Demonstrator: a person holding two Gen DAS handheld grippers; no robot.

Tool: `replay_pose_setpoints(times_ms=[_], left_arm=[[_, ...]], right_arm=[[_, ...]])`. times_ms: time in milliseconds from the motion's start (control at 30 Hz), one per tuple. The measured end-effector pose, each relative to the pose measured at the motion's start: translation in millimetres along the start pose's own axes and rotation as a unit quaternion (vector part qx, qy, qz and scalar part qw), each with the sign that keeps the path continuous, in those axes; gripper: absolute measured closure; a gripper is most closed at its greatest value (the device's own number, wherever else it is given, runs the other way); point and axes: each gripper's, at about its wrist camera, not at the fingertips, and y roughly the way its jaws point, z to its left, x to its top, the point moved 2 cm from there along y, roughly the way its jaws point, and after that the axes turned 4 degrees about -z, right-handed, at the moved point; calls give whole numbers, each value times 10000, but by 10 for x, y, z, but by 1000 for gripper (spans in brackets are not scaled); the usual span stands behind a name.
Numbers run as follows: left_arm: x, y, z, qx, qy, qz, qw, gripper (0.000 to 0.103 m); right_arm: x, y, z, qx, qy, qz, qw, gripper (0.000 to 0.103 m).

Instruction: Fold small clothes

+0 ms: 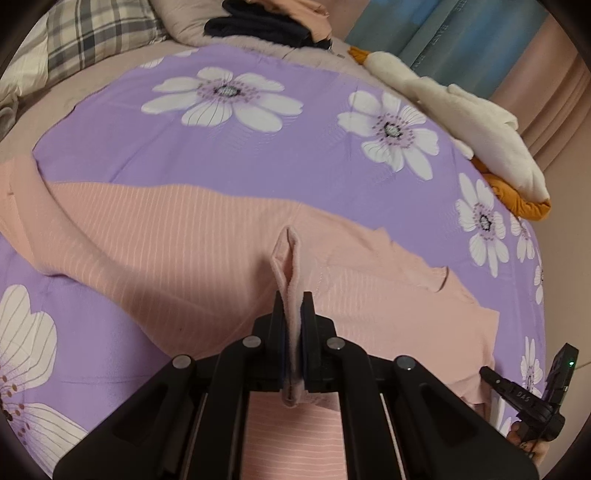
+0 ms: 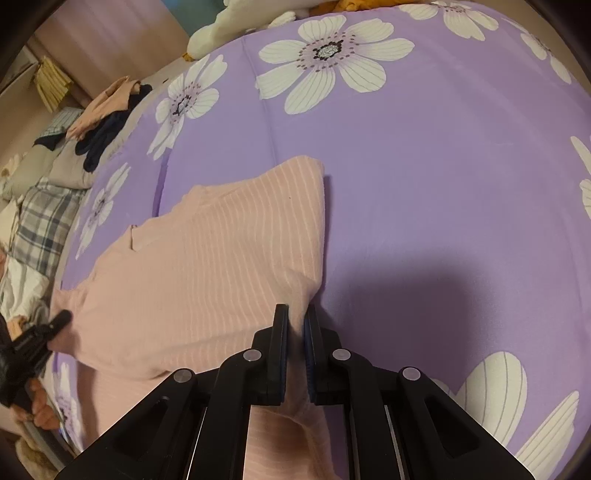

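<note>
On the left wrist view, a plaid pillow (image 1: 92, 33) sits in the upper left of the frame, with a pile of dark and peach clothes (image 1: 266, 22) along the top edge. Below them spreads the purple flowered sheet (image 1: 221, 147), and across the middle of the frame lies the pink striped garment (image 1: 147, 251), running from the left edge toward the lower right. At bottom centre the left gripper (image 1: 292, 314) is clenched on a raised fold of that pink cloth, which stands up in a narrow ridge between the two black fingers. To the right, a white and orange plush toy (image 1: 480, 125) rests along the sheet's edge, and in the lower right corner the other gripper shows small, too far off to judge.

On the right wrist view, the left edge holds the plaid pillow (image 2: 44, 225) and the clothes pile (image 2: 110, 110), with the tip of the left gripper (image 2: 55, 321) touching the garment's left end. The pink striped garment (image 2: 207, 266) fills the centre left, its upper corner folded over. At bottom centre the right gripper (image 2: 296, 325) pinches the garment's right edge, the cloth gathered between its closed fingers. Bare purple flowered sheet (image 2: 443, 184) takes the right half, shadowed near the gripper.
</note>
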Motion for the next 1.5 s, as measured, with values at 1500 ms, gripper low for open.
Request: replay_pose_setpoints(times_ms=[1500], left_arm=[[-296,321,361,-814,-63,-308,9962,91]], right_arm=[[-30,43,38,-266,-230,-48,9994,94]])
